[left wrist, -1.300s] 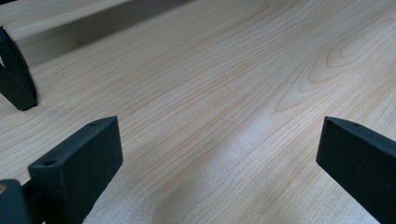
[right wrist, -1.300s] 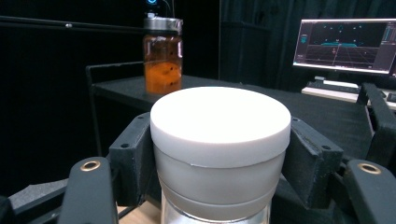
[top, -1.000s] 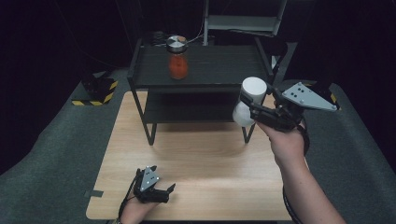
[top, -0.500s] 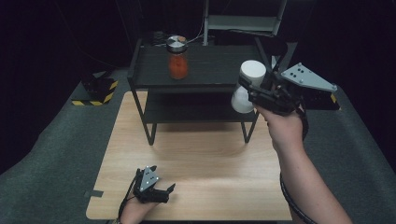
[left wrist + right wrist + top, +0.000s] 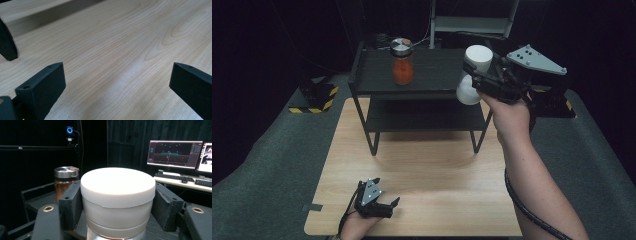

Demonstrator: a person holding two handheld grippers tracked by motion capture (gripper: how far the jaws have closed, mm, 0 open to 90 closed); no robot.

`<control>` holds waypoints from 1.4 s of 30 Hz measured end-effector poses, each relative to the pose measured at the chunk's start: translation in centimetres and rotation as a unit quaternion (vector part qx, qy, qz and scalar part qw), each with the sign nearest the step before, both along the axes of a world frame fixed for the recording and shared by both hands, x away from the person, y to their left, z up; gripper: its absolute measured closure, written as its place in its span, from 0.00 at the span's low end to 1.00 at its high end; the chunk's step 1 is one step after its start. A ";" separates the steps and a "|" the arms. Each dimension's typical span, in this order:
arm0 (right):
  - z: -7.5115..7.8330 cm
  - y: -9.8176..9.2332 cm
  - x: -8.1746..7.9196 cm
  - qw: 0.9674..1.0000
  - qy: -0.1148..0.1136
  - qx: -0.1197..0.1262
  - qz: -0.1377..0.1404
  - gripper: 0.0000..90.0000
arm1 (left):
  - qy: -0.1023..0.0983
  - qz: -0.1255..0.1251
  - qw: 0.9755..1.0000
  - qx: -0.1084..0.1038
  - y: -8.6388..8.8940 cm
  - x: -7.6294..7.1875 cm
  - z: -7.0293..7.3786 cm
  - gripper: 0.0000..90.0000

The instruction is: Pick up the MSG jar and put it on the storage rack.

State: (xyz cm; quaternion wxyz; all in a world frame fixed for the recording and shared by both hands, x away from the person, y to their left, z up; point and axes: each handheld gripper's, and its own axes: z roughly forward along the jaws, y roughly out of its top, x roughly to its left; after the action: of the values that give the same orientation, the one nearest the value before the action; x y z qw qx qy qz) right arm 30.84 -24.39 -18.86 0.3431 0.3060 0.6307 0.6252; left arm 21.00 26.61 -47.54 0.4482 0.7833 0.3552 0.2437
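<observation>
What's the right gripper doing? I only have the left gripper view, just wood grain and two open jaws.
Observer: The right gripper is shut on a white lidded container, one jaw on each side of it.
Operator: Where is it, over the table?
Observer: Held in the air at the right end of the black shelf rack, about level with its top tier.
Operator: Anything already on that rack?
Observer: A jar with a metal lid and orange contents stands on the top tier, left of the container.
Operator: And my gripper?
Observer: The left gripper sits low at the near edge of the wooden table, holding nothing.
</observation>
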 end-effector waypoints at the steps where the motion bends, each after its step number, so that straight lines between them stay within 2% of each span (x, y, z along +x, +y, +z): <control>1: 0.1 0.1 0.2 1.000 0.002 0.001 -0.001 0.37 | 0.000 0.000 1.000 0.000 0.0 0.0 0.0 0.01; 8: 0.7 0.6 1.6 1.000 0.008 0.008 -0.011 0.37 | 0.000 -0.002 1.000 0.000 0.0 0.0 0.0 0.01; 16: 1.9 1.6 3.2 1.000 0.011 -0.007 -0.024 0.37 | 0.001 -0.006 1.000 -0.004 0.3 0.1 0.0 0.01; 20: 2.0 2.0 3.8 0.999 0.013 -0.004 -0.029 0.37 | 0.003 -0.005 1.000 -0.007 0.3 0.0 -0.1 0.01; 33: 2.3 3.7 6.3 0.999 0.020 -0.021 -0.040 0.37 | 0.003 -0.005 1.000 -0.015 0.6 0.0 -0.2 0.01; 42: 1.7 3.6 7.4 0.999 0.022 -0.012 -0.037 0.37 | 0.005 -0.006 1.000 -0.023 0.8 0.1 -0.2 0.01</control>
State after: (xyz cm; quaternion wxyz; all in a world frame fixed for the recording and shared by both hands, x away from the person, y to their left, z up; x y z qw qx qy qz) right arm 38.22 -20.79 -17.19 0.3560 0.3385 0.6335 0.5978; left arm 21.08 27.43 -47.79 0.4652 0.7762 0.3587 0.2291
